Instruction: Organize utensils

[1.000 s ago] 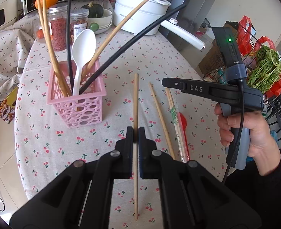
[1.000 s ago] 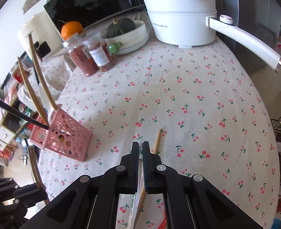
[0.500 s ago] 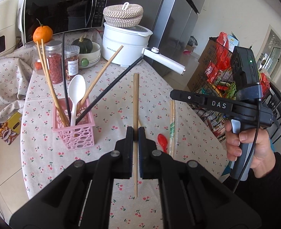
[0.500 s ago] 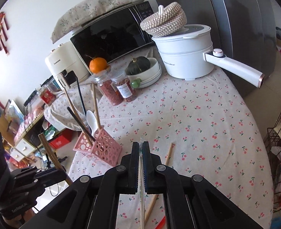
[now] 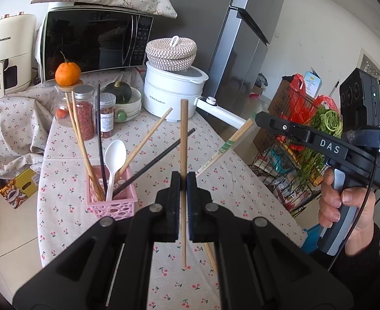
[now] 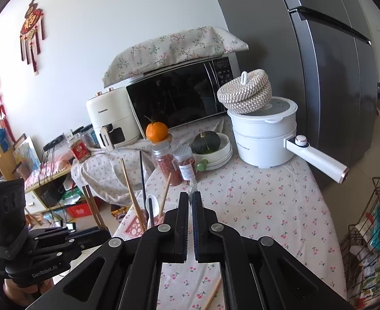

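Note:
My left gripper point(image 5: 184, 180) is shut on a single wooden chopstick point(image 5: 183, 139) and holds it upright above the table, to the right of the pink utensil basket point(image 5: 111, 204). The basket holds several chopsticks and a white spoon point(image 5: 115, 155). My right gripper point(image 6: 191, 197) is shut on a pair of wrapped chopsticks point(image 5: 226, 147), lifted off the table; the clear wrapper tip point(image 6: 192, 187) shows between its fingers. In the left wrist view the right gripper point(image 5: 257, 121) is at the right. One loose wooden chopstick point(image 5: 210, 254) lies on the table.
A white electric pot point(image 5: 173, 95) with a long handle stands at the back, next to two jars point(image 5: 84, 113), an orange, a bowl with a squash and a microwave point(image 5: 94, 38). A wire rack with groceries point(image 5: 306, 134) stands beyond the table's right edge.
Both grippers have risen well above the table with their chopsticks. The wrapped chopsticks have left the tablecloth. The basket now lies lower and farther in both views.

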The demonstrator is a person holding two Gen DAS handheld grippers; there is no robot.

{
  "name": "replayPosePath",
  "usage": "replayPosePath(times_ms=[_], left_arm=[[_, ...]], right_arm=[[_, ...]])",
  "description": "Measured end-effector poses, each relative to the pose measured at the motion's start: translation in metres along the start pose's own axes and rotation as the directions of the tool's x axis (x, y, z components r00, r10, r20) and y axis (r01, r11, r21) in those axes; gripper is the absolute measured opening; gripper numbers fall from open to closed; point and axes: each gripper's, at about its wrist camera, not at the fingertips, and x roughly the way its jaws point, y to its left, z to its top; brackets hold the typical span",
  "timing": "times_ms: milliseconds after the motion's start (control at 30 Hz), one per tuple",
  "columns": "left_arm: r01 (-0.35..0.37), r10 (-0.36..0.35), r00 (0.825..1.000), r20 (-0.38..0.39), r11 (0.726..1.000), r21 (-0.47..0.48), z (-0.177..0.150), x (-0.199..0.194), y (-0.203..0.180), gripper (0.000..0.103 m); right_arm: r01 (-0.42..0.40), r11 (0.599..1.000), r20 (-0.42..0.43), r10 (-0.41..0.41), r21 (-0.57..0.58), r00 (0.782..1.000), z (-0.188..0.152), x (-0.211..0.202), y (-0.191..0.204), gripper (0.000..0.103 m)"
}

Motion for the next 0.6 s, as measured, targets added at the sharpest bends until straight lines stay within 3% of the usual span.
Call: replayPosePath(times_ms=[400,600], left_arm=[[-0.073,0.079,0.984,0.162,0.996,-0.041,0.028,-0.030,0.020,0.005],[-0.083,0.096,0.978,0.184,0.993,-0.081,0.033,-0.031,0.033,0.005]], right_arm=[[-0.033,0.999,0.028,0.032,0.014,0.999,0.022,-0.005,0.009,0.003],[-0.057,0.998,0.032,0.057,0.006,0.998,0.025,-0.003,0.019,0.003]])
